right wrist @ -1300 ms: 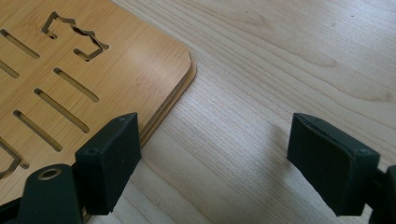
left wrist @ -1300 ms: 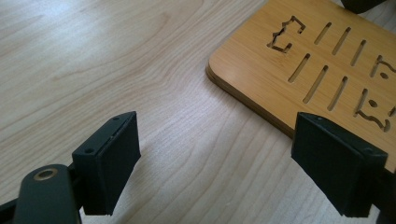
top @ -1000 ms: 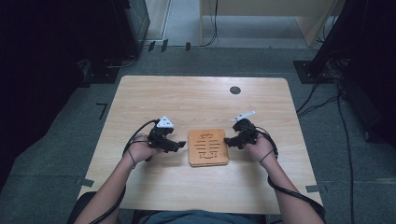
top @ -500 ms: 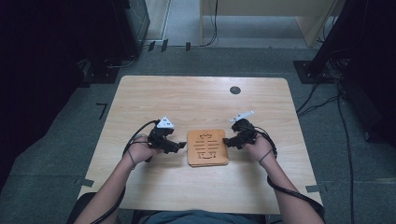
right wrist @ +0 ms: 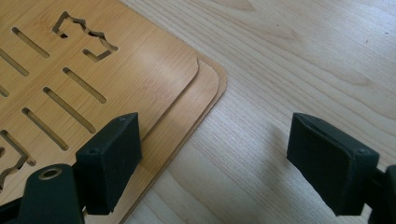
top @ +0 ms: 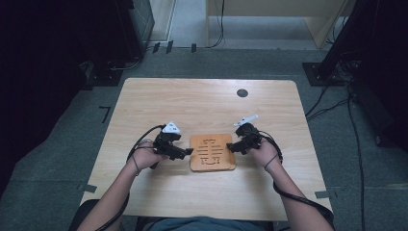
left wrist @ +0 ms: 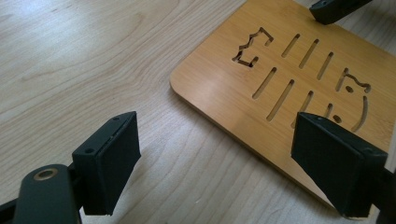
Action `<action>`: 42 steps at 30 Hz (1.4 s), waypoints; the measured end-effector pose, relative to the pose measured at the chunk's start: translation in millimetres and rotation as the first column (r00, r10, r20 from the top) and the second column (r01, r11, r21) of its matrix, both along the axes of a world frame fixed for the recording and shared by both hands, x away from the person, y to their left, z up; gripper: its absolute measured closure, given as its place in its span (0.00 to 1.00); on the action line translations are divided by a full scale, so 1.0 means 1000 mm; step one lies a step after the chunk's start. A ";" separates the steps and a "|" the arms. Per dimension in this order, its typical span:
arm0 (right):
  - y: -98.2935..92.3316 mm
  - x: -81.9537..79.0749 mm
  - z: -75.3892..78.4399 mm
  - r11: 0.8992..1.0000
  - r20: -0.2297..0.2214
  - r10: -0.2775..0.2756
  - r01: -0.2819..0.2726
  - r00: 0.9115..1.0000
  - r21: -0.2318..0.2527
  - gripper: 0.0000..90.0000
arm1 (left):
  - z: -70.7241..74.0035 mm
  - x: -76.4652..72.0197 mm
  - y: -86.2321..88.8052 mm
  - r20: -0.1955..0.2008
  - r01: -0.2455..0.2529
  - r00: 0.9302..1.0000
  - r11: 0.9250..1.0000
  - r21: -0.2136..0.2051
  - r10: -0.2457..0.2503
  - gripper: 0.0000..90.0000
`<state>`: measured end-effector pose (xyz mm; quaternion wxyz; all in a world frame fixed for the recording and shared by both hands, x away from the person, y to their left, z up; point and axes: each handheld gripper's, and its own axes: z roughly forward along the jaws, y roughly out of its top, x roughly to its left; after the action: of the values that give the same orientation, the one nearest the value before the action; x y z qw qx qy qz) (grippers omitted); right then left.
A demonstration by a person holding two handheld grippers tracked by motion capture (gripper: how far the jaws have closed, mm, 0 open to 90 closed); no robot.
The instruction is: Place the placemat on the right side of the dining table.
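Note:
A stack of thin bamboo boards with cut-out slots lies flat on the table's near middle. My left gripper rests at its left edge, open; in the left gripper view one jaw hangs over the board and the other over bare table, nothing pressed between them. My right gripper sits at the stack's right edge, also open. In the right gripper view a rounded corner of the stack shows its layers slightly offset, and one jaw stands over it.
The light wooden table has a small black round disc near its far edge. Cables and dark equipment stand on the grey floor around it. The other gripper's jaw tip shows across the board.

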<state>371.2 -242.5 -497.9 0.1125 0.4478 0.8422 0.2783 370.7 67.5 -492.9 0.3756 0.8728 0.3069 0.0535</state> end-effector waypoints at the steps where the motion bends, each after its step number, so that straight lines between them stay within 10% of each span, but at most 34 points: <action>1: 0.001 0.000 0.000 1.000 -0.001 -0.001 0.001 1.000 0.001 0.19 | 0.000 0.000 0.000 0.000 0.000 1.000 1.000 0.000 0.000 0.16; 42: 0.025 0.005 0.000 0.999 -0.006 0.038 -0.038 0.999 -0.003 0.18 | -0.001 -0.010 0.003 0.005 -0.009 1.000 1.000 0.015 0.009 0.16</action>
<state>376.3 -217.7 -498.0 0.1055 0.4323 0.8513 0.2779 360.4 70.1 -494.0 0.3694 0.8742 0.3094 0.0596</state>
